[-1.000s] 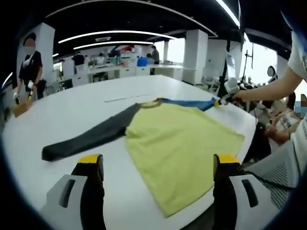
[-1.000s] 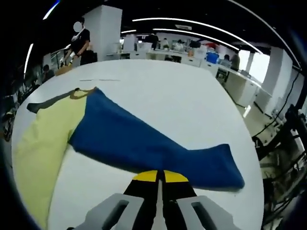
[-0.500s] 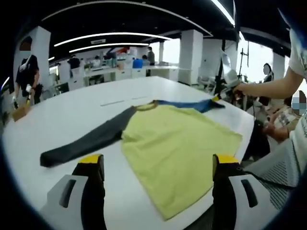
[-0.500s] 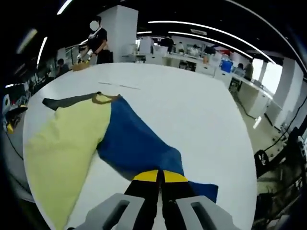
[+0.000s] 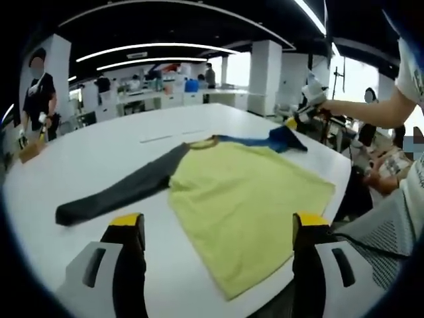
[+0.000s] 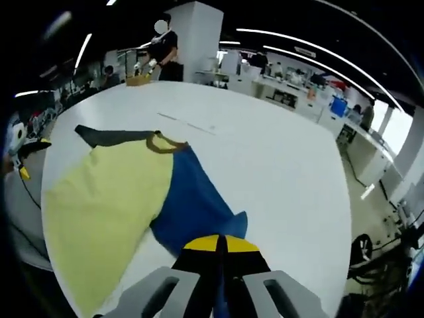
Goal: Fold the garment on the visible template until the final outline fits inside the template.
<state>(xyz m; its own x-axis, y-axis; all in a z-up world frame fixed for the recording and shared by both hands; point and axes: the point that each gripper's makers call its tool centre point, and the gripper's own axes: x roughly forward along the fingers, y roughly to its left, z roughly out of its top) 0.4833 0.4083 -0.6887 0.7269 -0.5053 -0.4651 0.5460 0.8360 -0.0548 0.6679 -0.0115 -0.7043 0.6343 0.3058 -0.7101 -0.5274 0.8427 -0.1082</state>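
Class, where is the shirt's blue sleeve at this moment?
In the right gripper view, the blue sleeve runs from the yellow shirt body into the right gripper, whose jaws are shut on its end, above the white table.

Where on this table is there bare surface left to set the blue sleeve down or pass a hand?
Bare white table lies beyond the collar and past the blue sleeve, held by the right gripper. More lies above the grey sleeve. The near edge is crowded: the yellow body reaches it, beside the open left gripper.
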